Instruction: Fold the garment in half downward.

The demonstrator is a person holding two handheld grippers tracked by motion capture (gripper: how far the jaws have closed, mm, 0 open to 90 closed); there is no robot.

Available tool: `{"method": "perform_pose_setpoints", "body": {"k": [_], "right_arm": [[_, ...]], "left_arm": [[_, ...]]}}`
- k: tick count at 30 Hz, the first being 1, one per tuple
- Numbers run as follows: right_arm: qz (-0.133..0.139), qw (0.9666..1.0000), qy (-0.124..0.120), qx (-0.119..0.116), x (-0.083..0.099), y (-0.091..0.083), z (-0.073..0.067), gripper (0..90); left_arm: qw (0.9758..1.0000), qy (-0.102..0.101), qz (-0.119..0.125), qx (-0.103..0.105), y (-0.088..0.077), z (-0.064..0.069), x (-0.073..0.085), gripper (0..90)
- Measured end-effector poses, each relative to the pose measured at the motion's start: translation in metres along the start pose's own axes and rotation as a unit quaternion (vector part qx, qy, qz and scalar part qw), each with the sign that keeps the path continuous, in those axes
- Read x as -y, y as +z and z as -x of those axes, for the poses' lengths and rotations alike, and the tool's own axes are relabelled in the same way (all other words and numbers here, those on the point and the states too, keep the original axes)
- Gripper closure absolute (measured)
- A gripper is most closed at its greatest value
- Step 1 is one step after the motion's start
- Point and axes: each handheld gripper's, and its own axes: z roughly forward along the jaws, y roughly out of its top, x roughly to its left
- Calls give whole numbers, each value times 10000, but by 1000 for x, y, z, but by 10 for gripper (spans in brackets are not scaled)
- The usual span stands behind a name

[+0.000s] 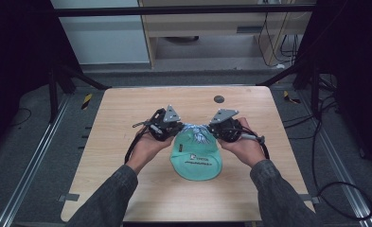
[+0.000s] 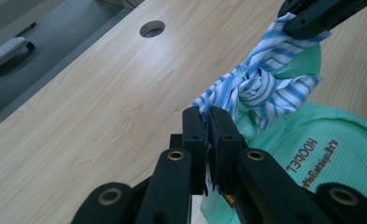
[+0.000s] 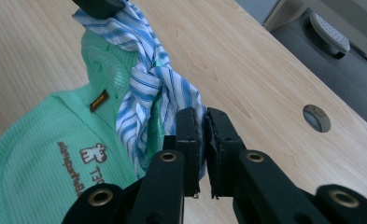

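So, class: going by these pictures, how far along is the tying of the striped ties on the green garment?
Done: the blue-striped ties are already crossed into a knot above the green garment. In hand: the left gripper and right gripper each pinch one tie end. Left: probably pulling the knot snug and letting go.

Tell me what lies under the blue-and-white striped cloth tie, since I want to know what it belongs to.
Under the knotted blue-and-white striped cloth tie lies a mint-green waffle-knit garment with brown lettering, spread on the light wooden table. Where the tie joins the garment is covered by the knot.
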Motion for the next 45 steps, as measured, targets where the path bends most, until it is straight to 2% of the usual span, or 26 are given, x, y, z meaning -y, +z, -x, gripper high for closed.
{"method": "perform_pose_setpoints", "body": {"k": [3,9,22,30,45], "right_arm": [[10,10000,-4,-30,3,-1,-3,841],[73,9999,11,-68,8,-1,-6,840],[12,9994,-264,-210,16,-3,-28,839],[-34,9992,-321,-241,17,-2,-29,833],[-115,9985,-354,-404,29,1,-40,833]], "left_arm": [[10000,64,-5,-5,0,3,3,862],[10000,-8,31,44,0,7,10,862],[9999,-60,-15,129,-4,16,29,862],[9997,-139,15,176,-7,21,35,863],[9996,-71,-90,265,-7,31,45,862]]}}
